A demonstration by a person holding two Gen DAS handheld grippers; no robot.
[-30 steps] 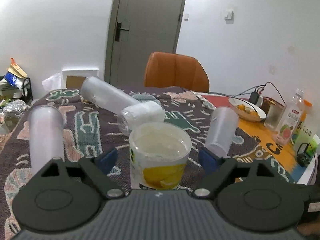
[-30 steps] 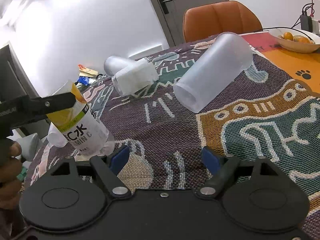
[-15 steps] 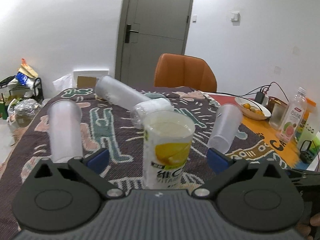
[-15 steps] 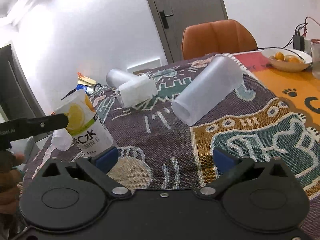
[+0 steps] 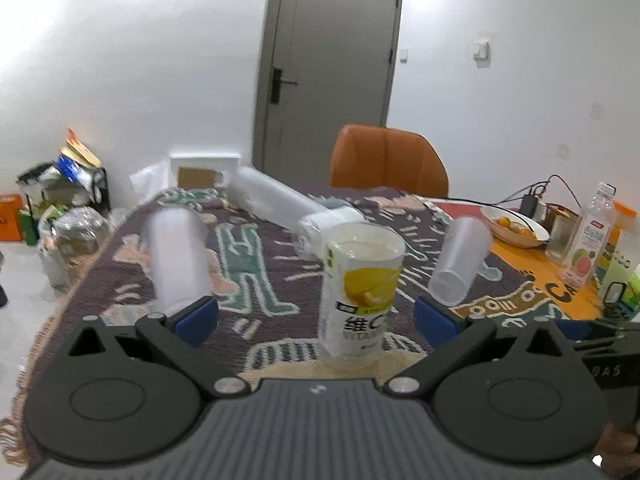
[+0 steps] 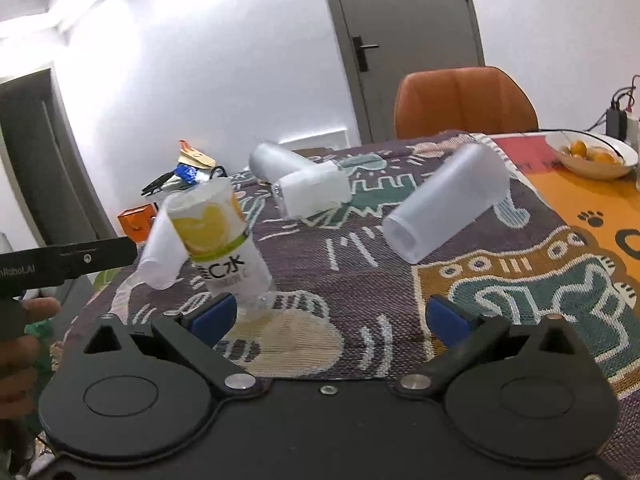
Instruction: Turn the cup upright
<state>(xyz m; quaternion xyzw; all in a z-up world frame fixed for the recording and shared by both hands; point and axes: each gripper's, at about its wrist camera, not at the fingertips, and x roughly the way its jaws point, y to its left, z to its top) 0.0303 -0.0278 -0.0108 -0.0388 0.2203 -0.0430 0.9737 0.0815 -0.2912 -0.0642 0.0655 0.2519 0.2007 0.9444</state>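
A clear cup with a yellow lemon label (image 5: 360,296) stands upright on the patterned cloth, mouth up, and also shows in the right wrist view (image 6: 218,246). My left gripper (image 5: 316,316) is open, its blue fingertips wide apart on either side of the cup and short of it. My right gripper (image 6: 332,314) is open and empty over the cloth, to the right of the cup. Frosted cups lie on their sides: one at left (image 5: 176,256), one at right (image 5: 460,266) that also appears in the right wrist view (image 6: 446,204), and two far ones (image 5: 292,210).
The table carries a woven patterned cloth (image 6: 360,264). At the right stand a fruit bowl (image 5: 514,230), a pink-label bottle (image 5: 586,240) and cables. An orange chair (image 5: 388,160) sits behind the table. Clutter lies on the floor at left (image 5: 60,200).
My left gripper has pulled back and up from the lemon cup, which stays standing on the cloth. My right gripper has also drawn back and risen.
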